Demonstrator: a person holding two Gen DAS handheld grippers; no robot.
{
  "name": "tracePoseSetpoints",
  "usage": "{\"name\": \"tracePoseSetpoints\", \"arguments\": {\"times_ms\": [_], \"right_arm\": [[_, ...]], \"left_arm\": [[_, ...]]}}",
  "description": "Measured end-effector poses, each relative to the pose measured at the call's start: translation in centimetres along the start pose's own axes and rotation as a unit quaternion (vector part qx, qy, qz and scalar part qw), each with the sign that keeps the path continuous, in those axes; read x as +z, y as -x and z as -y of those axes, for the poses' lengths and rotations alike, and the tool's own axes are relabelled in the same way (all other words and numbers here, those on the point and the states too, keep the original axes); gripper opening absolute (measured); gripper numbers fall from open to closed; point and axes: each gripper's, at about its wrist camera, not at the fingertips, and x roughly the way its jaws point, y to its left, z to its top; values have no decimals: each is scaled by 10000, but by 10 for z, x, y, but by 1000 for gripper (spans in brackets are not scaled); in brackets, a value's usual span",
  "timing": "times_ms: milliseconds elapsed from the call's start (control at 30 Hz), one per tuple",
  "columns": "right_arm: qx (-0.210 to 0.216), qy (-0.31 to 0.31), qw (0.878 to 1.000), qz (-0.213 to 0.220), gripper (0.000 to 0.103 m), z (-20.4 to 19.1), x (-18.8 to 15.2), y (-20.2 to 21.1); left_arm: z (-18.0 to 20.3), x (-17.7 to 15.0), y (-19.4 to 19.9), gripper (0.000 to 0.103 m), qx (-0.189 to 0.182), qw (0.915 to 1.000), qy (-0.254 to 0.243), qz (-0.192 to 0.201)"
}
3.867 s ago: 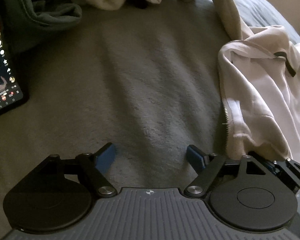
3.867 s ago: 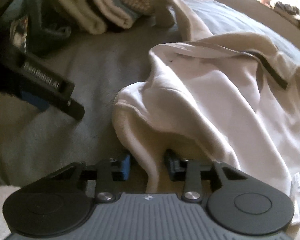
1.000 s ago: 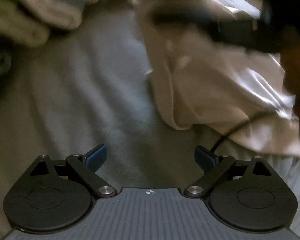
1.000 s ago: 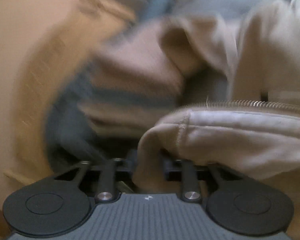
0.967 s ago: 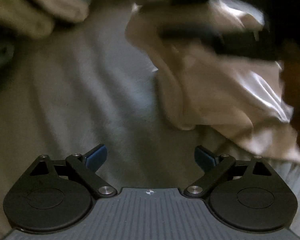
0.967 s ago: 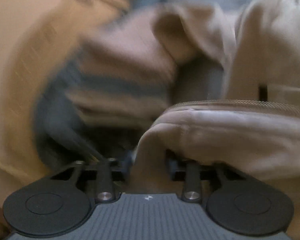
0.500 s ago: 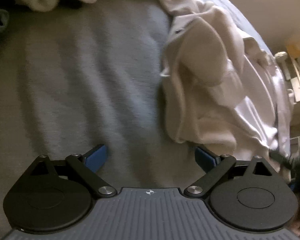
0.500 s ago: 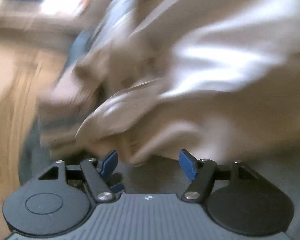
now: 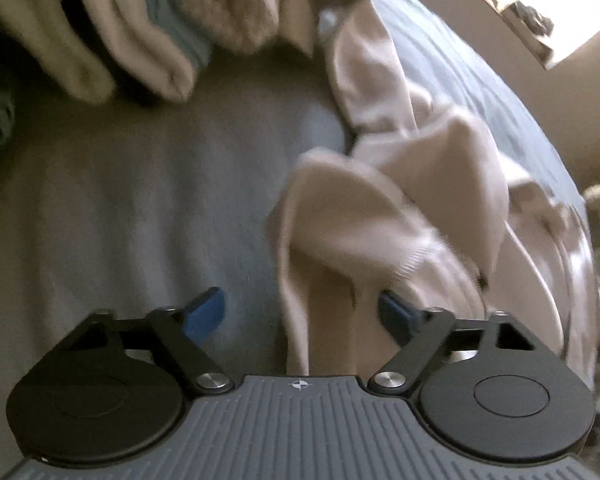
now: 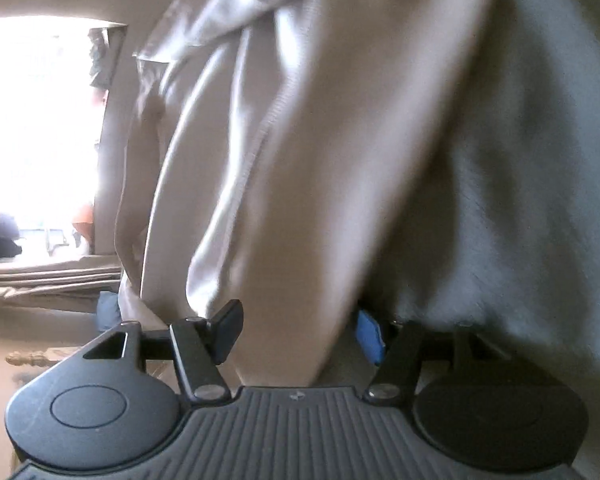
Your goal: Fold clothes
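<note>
Both grippers' jaws are closing loosely around the cream hoodie (image 9: 380,216), left gripper (image 9: 300,312) and right gripper (image 10: 296,328), folded pile (image 9: 132,28) at 11 o'clock.

Left gripper (image 9: 300,312): pitched steeply downward, jaws closing, cloth between the pads, left pad clear of it. Right gripper (image 10: 300,330): angled down, jaws closing, cloth between them.

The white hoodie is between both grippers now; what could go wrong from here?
The left gripper is closing around a bunched fold of the white hoodie, so it may pinch several layers. The right gripper is also closing with cloth between its pads, not yet clamped; that cloth could slip out.
</note>
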Motion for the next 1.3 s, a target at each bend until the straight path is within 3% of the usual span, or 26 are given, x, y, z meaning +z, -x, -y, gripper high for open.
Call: {"name": "tracePoseSetpoints", "arguments": {"times_ms": [100,133,167,200,267,333,500,667,800,900,1033,1133,1233,1300], "right_arm": [[196,-419,9988,150,49,10,12,-8],[283,-700,9970,188,34,18,15,-10],[370,-946,9946,231,14,24,17,-12],[453,-1042,9931,298,5,27,16,-10],[616,-1190,9901,423,3,30,13,-5],[732,-888,9923,448,3,21,11,12],[766,47,9968,212,2,-7,3,75],[652,150,9970,401,2,-6,5,143],[359,295,9980,438,2,7,10,166],[-48,295,9984,488,0,31,7,161],[-567,-162,9980,226,0,70,17,155],[-580,-300,9978,136,1,79,16,157],[-476,308,9984,59,2,54,15,155],[-501,1275,9904,-199,4,16,7,143]], "left_arm": [[-1,8,-1,49,302,9993,145,191],[-4,10,0,28,412,9987,205,202],[-7,11,2,16,603,9975,282,232],[-13,13,5,5,744,9961,416,234],[-26,15,12,5,999,9923,690,240],[-43,11,28,3,989,9896,1004,286],[-63,-12,69,2,1031,9899,927,285],[-69,-48,100,2,942,9917,872,-26],[-72,-76,116,2,1118,9916,646,-42],[-75,-90,109,2,1418,9887,453,-165],[-89,-96,92,2,1601,9858,302,-411],[-93,-95,89,4,1563,9865,244,-420],[-92,-95,92,3,1558,9870,272,-299],[-89,-97,94,3,1579,9868,264,-231]]}}
